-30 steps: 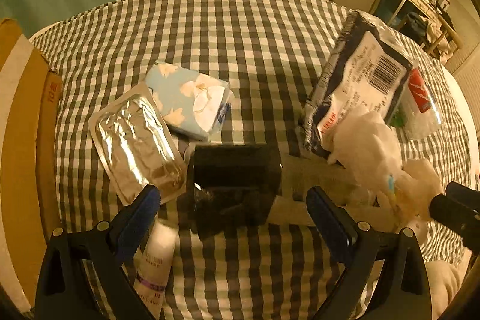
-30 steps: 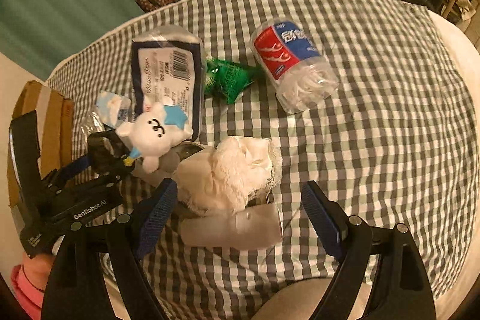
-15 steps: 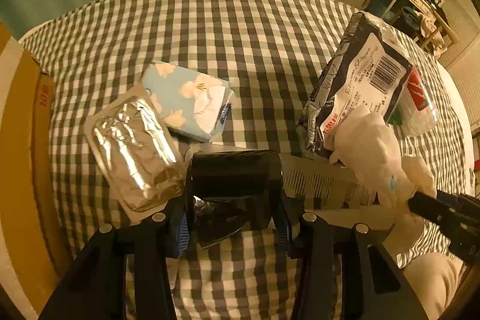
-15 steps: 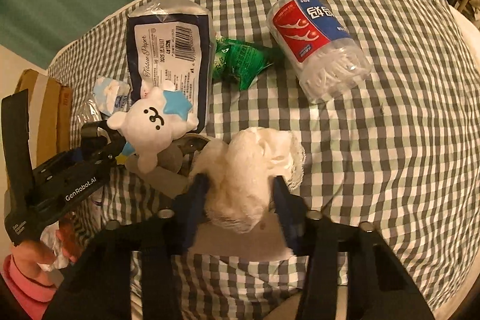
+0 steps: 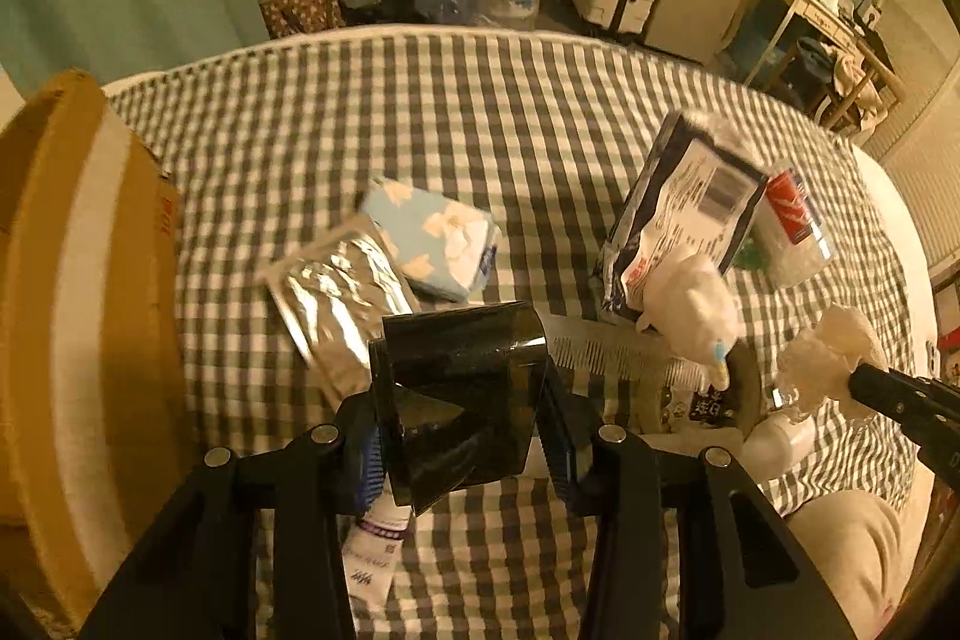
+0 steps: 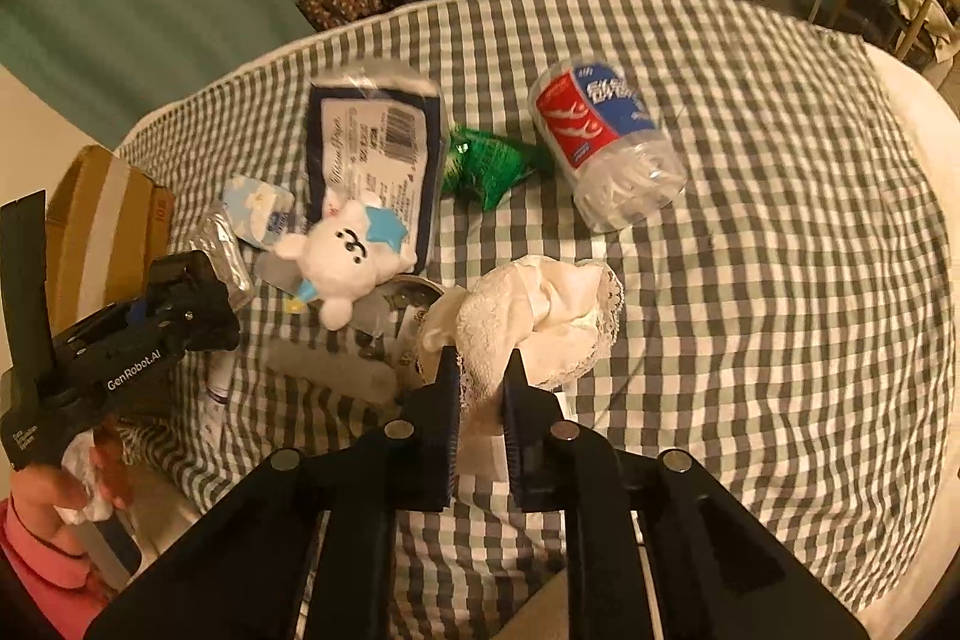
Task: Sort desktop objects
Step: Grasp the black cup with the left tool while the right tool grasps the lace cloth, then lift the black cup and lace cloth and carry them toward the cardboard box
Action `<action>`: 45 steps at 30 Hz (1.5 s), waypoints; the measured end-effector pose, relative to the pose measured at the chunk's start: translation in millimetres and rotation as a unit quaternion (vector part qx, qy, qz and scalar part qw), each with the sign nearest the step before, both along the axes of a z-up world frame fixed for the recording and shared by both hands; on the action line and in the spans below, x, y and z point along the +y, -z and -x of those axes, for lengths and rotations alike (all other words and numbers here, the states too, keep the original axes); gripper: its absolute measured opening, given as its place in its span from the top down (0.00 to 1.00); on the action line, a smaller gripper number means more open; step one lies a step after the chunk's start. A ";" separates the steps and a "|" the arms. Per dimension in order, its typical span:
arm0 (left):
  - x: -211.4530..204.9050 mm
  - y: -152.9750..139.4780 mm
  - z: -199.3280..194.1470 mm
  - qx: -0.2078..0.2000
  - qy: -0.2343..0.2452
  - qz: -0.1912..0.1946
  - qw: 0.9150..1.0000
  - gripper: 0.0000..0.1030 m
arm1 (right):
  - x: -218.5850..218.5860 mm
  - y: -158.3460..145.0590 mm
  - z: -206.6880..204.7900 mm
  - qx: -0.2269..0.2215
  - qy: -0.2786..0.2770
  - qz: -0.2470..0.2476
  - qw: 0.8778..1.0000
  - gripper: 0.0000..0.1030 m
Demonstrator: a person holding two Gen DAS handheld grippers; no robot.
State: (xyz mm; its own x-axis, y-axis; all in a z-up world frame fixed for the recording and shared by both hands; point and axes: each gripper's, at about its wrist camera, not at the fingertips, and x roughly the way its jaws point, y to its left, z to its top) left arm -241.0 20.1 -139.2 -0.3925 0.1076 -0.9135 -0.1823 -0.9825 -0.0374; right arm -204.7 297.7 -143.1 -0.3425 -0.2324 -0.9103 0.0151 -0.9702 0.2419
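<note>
My left gripper (image 5: pixel 465 436) is shut on a dark translucent box (image 5: pixel 459 394) and holds it above the checked table. My right gripper (image 6: pixel 483 400) is shut on a white lace cloth (image 6: pixel 534 322), lifted off the table; the cloth also shows in the left wrist view (image 5: pixel 831 355). A white plush toy (image 6: pixel 345 250) lies on a navy packet (image 6: pixel 372 148). A silver foil pouch (image 5: pixel 342 298) and a blue floral tissue pack (image 5: pixel 438 241) lie ahead of the left gripper.
A cardboard box (image 5: pixel 78 292) stands at the table's left edge. A cotton swab jar (image 6: pixel 606 154) and a green wrapper (image 6: pixel 489 166) lie further back. A comb (image 5: pixel 618 352), a white tube (image 5: pixel 375 550) and a white bottle (image 6: pixel 336 370) lie near the front.
Both grippers closed, the left on the dark box, the right on the lace cloth. Both have since lifted their objects off the table.
</note>
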 end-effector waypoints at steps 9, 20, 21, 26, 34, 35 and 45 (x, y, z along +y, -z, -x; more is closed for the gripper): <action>-6.4 -46.9 -27.3 0.039 0.007 0.003 0.999 0.58 | -5.7 -51.8 -20.2 0.045 -0.011 -0.011 0.999 0.88; -12.0 -110.6 -54.4 0.097 0.027 -0.006 0.995 0.65 | -33.4 -107.6 -44.5 0.098 -0.039 -0.033 0.994 0.88; -12.8 -114.6 -55.8 0.101 0.029 -0.009 0.994 0.69 | -36.7 -112.0 -46.6 0.103 -0.042 -0.034 0.993 0.88; -18.8 -123.5 -61.3 0.102 0.038 -0.017 0.994 0.82 | -49.6 -126.9 -55.6 0.118 -0.053 -0.036 0.991 0.88; -16.1 -74.5 -68.7 0.060 0.052 0.003 0.997 0.36 | -60.3 -118.3 -58.2 0.113 -0.063 -0.032 0.991 0.88; -15.0 -63.3 -67.6 0.049 0.052 0.003 0.997 0.36 | -59.9 -115.2 -57.2 0.110 -0.064 -0.032 0.991 0.88; -2.8 23.0 -44.1 -0.032 0.044 -0.005 0.998 0.36 | -47.9 -75.8 -34.6 0.070 -0.055 -0.030 0.996 0.88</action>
State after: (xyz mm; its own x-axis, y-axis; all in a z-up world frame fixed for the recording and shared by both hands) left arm -197.0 17.4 -162.1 -0.3213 0.1481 -0.9353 -0.2646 -0.9624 -0.0615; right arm -170.1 249.8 -67.3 -0.4420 -0.2231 -0.8688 0.1524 -0.9732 0.1724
